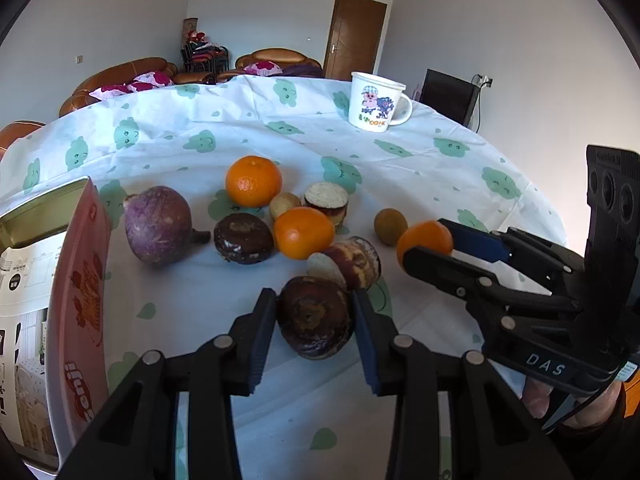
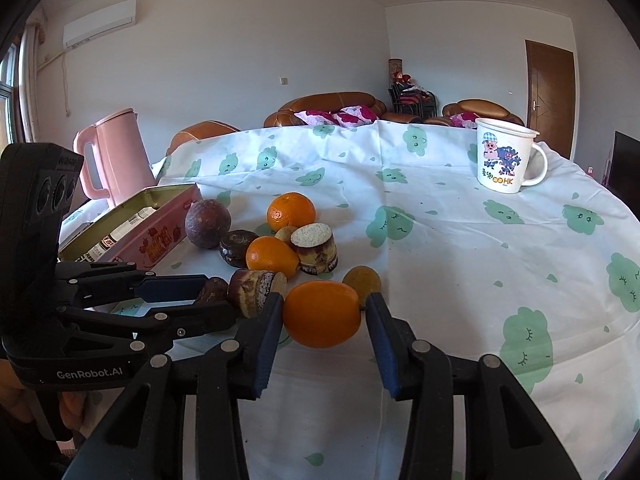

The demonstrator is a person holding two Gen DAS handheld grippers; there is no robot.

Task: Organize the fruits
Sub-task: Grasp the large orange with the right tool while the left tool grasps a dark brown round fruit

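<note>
Orange (image 2: 321, 314) sits squeezed between the pads of the right gripper (image 2: 323, 322), low on the cloth (image 2: 440, 264). Brown fruit (image 1: 315, 322) is pinched the same way by the left gripper (image 1: 316, 328), jaws narrowed to its width. From the right wrist view, the rest of the pile lies at 11 o'clock of the held orange, and the tin (image 2: 168, 196) is further out at 10 o'clock. I judge the step to be lifting both pieces clear, so raise each straight up before swinging, since a cut chunk (image 1: 354, 262) touches the brown fruit at 1 o'clock and could be dragged along. Keep the squeeze light; both look soft. The tin stands open with what seem to be small packets inside, no fruit. A mug (image 2: 506, 156) stands at 1 o'clock; its contents are hidden
</note>
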